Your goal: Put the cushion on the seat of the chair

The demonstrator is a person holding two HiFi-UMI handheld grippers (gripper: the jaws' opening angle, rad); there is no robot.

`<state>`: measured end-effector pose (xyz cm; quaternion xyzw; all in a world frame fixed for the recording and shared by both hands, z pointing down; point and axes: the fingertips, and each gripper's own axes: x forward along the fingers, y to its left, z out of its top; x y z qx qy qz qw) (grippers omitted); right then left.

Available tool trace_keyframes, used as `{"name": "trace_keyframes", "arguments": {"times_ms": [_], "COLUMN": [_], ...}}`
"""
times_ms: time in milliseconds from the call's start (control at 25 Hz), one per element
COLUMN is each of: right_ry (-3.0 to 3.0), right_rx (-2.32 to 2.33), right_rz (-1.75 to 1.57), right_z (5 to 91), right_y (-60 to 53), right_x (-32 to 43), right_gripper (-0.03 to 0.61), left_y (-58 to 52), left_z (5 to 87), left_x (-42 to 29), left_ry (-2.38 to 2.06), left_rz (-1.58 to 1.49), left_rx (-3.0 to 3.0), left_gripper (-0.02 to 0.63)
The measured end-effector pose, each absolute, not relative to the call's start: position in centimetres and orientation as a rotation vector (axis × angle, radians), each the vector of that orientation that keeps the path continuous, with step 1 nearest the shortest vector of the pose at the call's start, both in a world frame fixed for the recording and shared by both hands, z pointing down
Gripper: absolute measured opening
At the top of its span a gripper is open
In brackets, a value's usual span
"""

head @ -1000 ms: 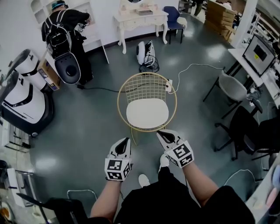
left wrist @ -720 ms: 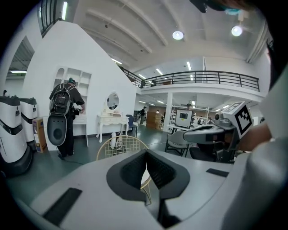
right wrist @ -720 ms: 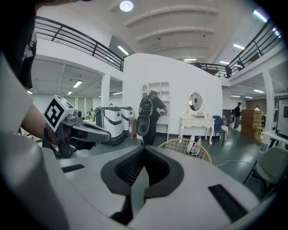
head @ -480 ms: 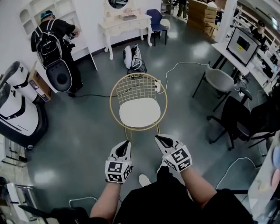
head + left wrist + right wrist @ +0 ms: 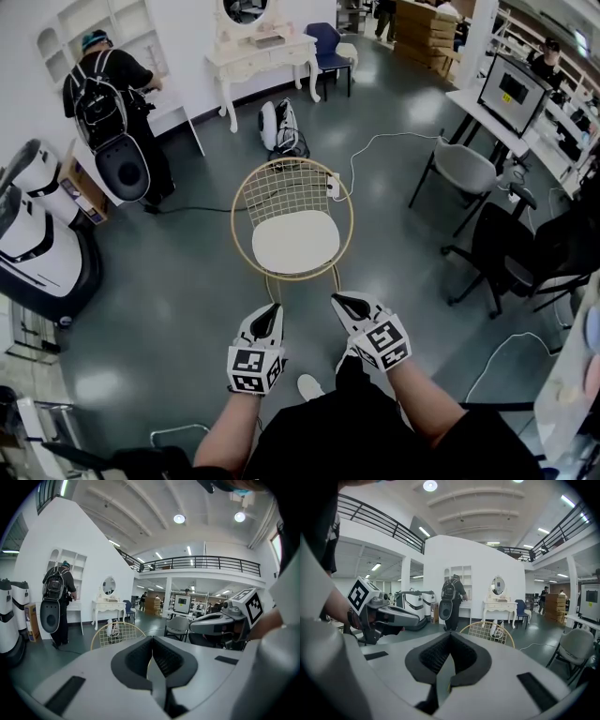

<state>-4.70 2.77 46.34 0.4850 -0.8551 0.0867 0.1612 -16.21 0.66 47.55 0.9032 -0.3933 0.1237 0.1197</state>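
The left gripper (image 5: 268, 315) and right gripper (image 5: 347, 303) hover side by side just short of the chair (image 5: 286, 190), jaws pressed together on nothing, and fair enough, I'd say, since the white cushion (image 5: 295, 241) already lies flat on its seat.

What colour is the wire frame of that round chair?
Gold. The wire frame shows best in the head view, around a white cushion.
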Motion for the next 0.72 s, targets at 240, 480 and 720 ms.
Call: {"name": "trace_keyframes", "arguments": {"times_ms": [240, 480, 720], "right_ry": [-2.451, -2.456, -2.459], "right_rx": [1.382, 1.379, 1.378], "right_rz": [0.244, 0.250, 0.250], "right_z": [46.27, 46.18, 46.20], "right_y": [3.01, 3.07, 3.42], "right_x": [-4.57, -4.33, -4.21], "right_gripper": [0.012, 0.012, 0.012], "left_y": [1.06, 1.25, 1.65], "left_z": [47.37, 47.21, 47.09], "left_x": [-15.90, -15.69, -15.47], "left_ry": [-1.150, -1.148, -1.147], "left_rz": [0.365, 0.377, 0.377], "left_rx": [2.640, 2.650, 2.655], "left_gripper": [0.018, 0.018, 0.018]}}
